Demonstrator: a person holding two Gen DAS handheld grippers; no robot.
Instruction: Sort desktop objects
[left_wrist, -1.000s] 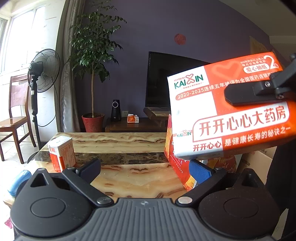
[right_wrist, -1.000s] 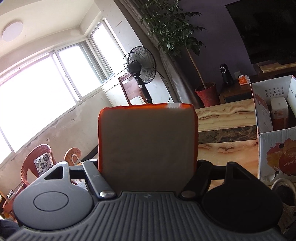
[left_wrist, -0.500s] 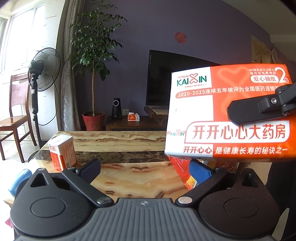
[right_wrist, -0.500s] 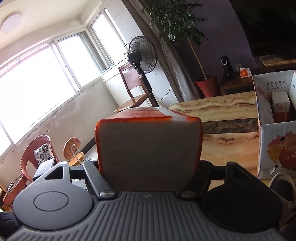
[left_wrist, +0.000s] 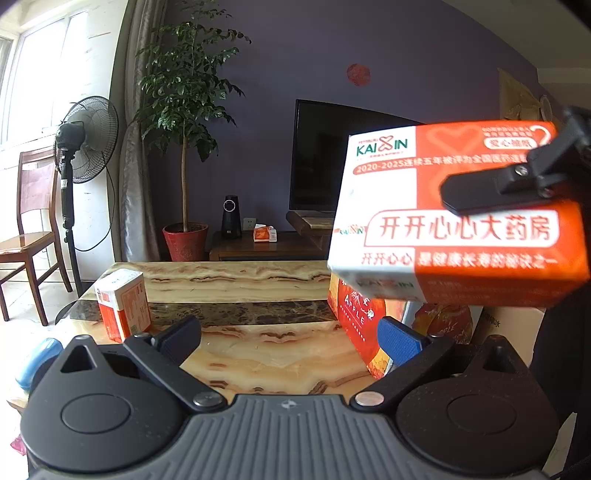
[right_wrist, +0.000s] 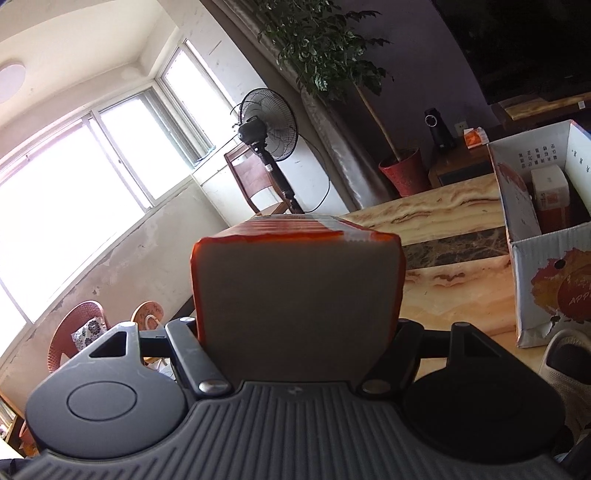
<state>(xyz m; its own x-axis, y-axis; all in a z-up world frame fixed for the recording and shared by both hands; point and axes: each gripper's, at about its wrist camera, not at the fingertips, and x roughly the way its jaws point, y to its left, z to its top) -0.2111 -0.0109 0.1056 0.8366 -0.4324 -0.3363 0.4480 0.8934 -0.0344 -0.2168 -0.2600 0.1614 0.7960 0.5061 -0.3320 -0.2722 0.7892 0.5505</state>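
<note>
While the right gripper (right_wrist: 297, 332) clamps the orange-and-white tissue pack (left_wrist: 454, 225) aloft, its long axis level, the open apple-printed carton (right_wrist: 543, 236) lies down-right of the jaws at the surface's right edge; the left gripper (left_wrist: 290, 336) gapes empty.

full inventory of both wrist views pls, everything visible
tissue pack: 1, orange and white, in the air, clamped in the right gripper
second tissue pack: 1, orange and white, upright on the table's left side
third tissue pack: 1, same colours, inside the apple carton
apple carton: 1, white with orange print, open, on the table's right
blue object: 1, left table edge, unclear what
marble table: 1, beige and brown
potted plant: 1, green, red pot
standing fan: 1, black
TV: 1, black
wooden chair: 1, brown
left gripper: open, empty
right gripper: fingers shut on the pack
</note>
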